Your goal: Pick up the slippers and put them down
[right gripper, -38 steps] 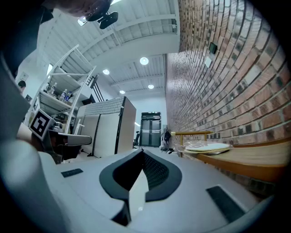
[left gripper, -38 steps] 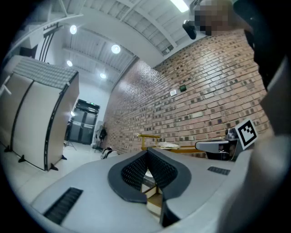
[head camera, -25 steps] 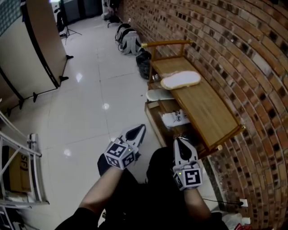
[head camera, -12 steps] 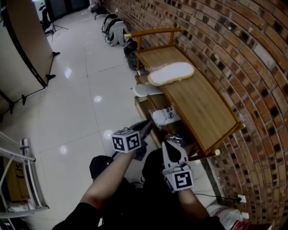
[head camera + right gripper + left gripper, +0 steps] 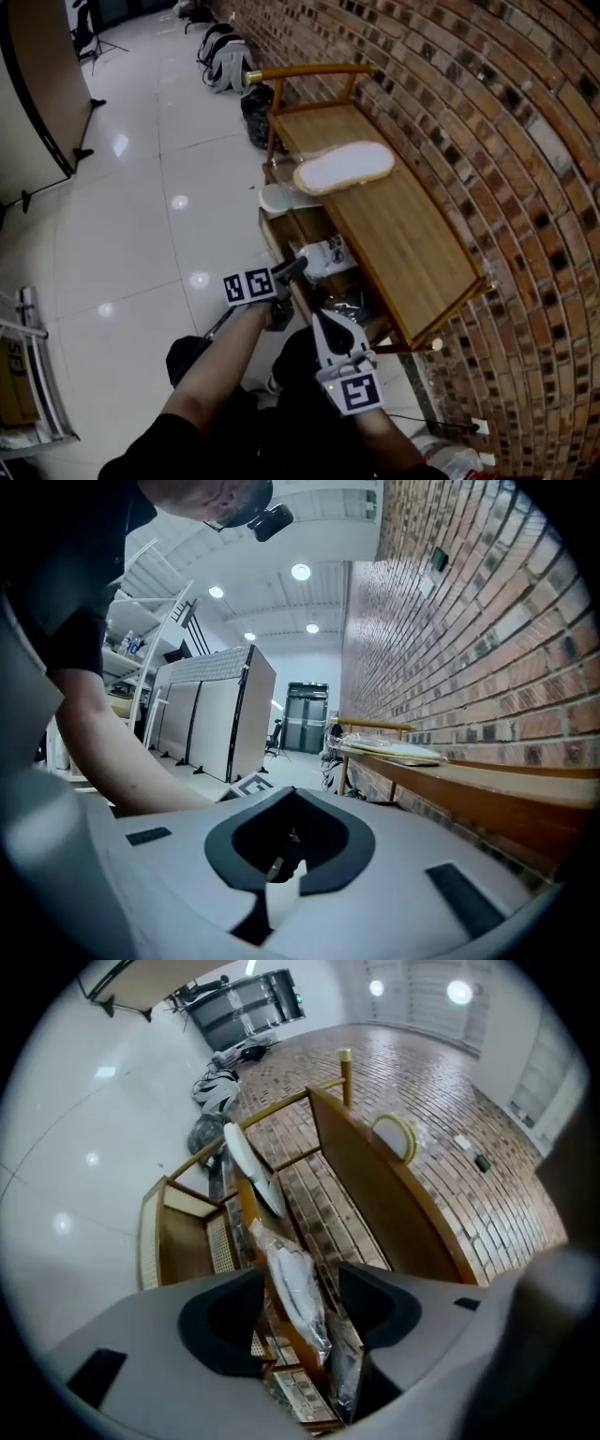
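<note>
**Left gripper (image 5: 292,269) at bagged slipper (image 5: 323,255)**

Bagged slipper lies on the lower shelf of the wooden rack (image 5: 412,253). It shows btwn the left gripper's parted jaws – contact unclear. A white slipper (image 5: 284,199) sits farther along the same shelf. A wrapped slipper (image 5: 342,167) lies on the rack top. Right gripper (image 5: 321,319) hangs nearer the person – jaws together, empty. Brick wall (image 5: 487,122) behind the rack.

Three pale slippers (image 5: 342,167); one wooden rack (image 5: 412,244).
</note>
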